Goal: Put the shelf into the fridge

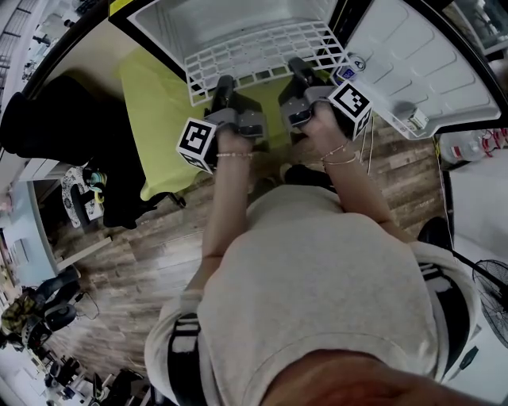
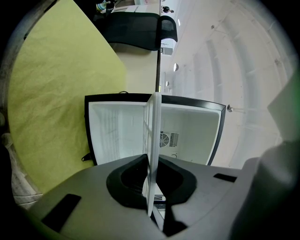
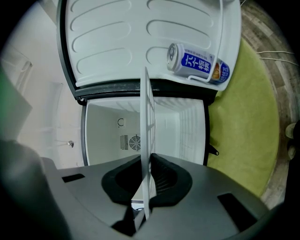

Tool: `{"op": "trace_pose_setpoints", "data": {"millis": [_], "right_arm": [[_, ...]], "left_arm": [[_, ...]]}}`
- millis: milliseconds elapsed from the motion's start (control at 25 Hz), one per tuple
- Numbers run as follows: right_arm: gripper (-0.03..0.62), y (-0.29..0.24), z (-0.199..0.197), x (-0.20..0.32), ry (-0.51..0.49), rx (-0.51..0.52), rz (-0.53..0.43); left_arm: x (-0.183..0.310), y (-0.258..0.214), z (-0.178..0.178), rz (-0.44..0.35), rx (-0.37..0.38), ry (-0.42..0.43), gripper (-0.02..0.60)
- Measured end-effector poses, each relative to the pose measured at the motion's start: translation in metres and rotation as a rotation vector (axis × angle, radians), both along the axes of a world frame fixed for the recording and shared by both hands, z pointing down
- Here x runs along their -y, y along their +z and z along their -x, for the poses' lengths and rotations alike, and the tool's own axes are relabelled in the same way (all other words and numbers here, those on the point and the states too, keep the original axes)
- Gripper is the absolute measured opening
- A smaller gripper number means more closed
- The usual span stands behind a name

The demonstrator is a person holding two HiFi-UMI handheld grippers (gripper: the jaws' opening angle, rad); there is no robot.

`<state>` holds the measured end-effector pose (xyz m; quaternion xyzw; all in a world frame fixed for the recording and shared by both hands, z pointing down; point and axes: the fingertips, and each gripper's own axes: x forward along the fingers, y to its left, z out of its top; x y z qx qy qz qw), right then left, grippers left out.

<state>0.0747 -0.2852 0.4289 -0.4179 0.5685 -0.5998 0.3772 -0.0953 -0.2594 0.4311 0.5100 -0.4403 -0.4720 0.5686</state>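
Note:
A white wire shelf (image 1: 262,57) is held level in front of the open white fridge (image 1: 238,20), its far edge at the fridge mouth. My left gripper (image 1: 223,89) is shut on the shelf's near edge at the left, and my right gripper (image 1: 298,70) is shut on the near edge at the right. In the left gripper view the shelf (image 2: 153,154) shows edge-on between the jaws, with the fridge interior (image 2: 187,136) behind. The right gripper view shows the shelf (image 3: 148,159) edge-on too, in front of the fridge cavity (image 3: 112,126).
The fridge door (image 1: 421,63) stands open to the right, with a blue and white can (image 3: 197,63) in its door rack. A yellow-green cloth (image 1: 155,111) lies under the fridge. A dark chair (image 1: 48,119) is at the left, a fan (image 1: 492,293) at the right.

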Motion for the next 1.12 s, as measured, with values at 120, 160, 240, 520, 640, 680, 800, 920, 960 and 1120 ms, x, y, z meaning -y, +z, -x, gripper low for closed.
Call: {"op": "trace_pose_setpoints", "data": {"millis": [120, 160, 240, 520, 640, 680, 800, 920, 960, 1120], "right_arm": [[0.037, 0.002, 0.000, 0.001, -0.004, -0.012, 0.005], [0.037, 0.002, 0.000, 0.001, -0.003, -0.016, 0.006], [0.037, 0.002, -0.001, 0.002, -0.002, -0.017, 0.009], [0.037, 0.005, -0.003, 0.011, -0.015, -0.011, 0.010], [0.035, 0.006, -0.004, 0.015, -0.020, -0.010, 0.010], [0.037, 0.006, -0.003, 0.016, -0.021, -0.009, 0.010], [0.037, 0.010, -0.002, 0.019, -0.024, -0.006, 0.010], [0.035, 0.009, -0.002, 0.026, -0.027, -0.009, 0.009], [0.035, 0.009, -0.002, 0.029, -0.028, -0.010, 0.010], [0.035, 0.010, -0.002, 0.034, -0.031, -0.015, 0.011]], "left_arm": [[0.001, 0.002, 0.000, 0.004, 0.000, -0.010, 0.026], [0.001, 0.002, 0.000, 0.003, 0.001, -0.012, 0.026], [0.000, 0.001, 0.000, 0.001, 0.006, -0.011, 0.026], [0.005, 0.002, -0.004, 0.005, 0.025, -0.016, 0.025], [0.007, 0.003, -0.005, 0.011, 0.026, -0.021, 0.025], [0.008, 0.003, -0.005, 0.011, 0.026, -0.021, 0.025], [0.011, 0.006, -0.004, 0.011, 0.030, -0.024, 0.025], [0.017, 0.006, -0.003, 0.013, 0.031, -0.027, 0.025], [0.019, 0.006, -0.004, 0.014, 0.029, -0.028, 0.025], [0.024, 0.006, -0.004, 0.015, 0.021, -0.033, 0.025]]}}
